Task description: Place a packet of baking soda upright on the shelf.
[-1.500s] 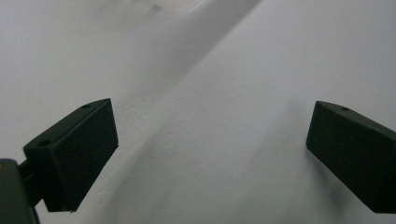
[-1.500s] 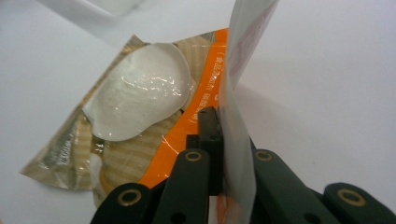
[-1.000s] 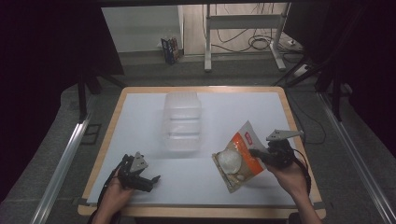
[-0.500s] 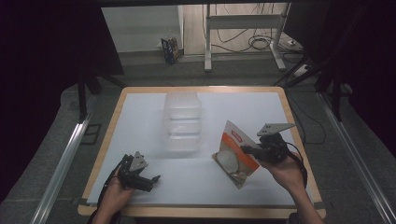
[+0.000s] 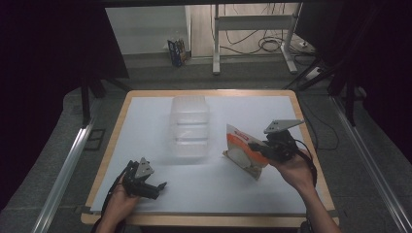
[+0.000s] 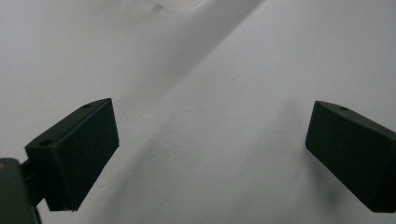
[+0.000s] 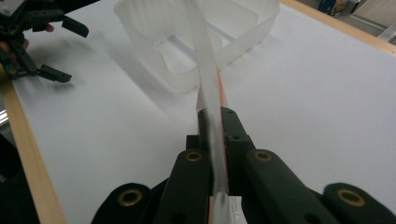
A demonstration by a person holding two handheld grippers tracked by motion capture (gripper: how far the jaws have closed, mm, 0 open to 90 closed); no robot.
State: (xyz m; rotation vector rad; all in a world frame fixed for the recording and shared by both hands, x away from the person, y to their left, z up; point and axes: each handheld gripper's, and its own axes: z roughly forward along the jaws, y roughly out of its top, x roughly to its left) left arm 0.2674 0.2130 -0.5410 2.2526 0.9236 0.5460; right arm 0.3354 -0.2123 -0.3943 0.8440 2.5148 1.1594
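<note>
Dim room, dark floor, cables and a metal stand leg beyond the far edge. White-topped table with pale wood rim (image 5: 112,145), lit from above.

Centre of table: clear ribbed plastic container (image 5: 190,127), open at the top, long axis running away from the person. In the right gripper view it sits just past the pouch edge (image 7: 191,42).

Right gripper (image 5: 256,146), held in the person's right hand (image 5: 292,169), right of centre. Jaws clenched on the edge of a flat orange-and-white plastic pouch with a round pale item inside (image 5: 244,151). Pouch tilted, lifted off the white surface, just right of the container, not touching it. In the right gripper view (image 7: 218,135) the pouch shows edge-on as a blurred pale strip (image 7: 208,84) pinched between the two black jaws.

Left gripper (image 5: 156,188), in the left hand (image 5: 119,204), near front left corner, low over the table. Jaws spread wide, nothing between them; left gripper view (image 6: 210,154) shows bare white surface in the gap.
</note>
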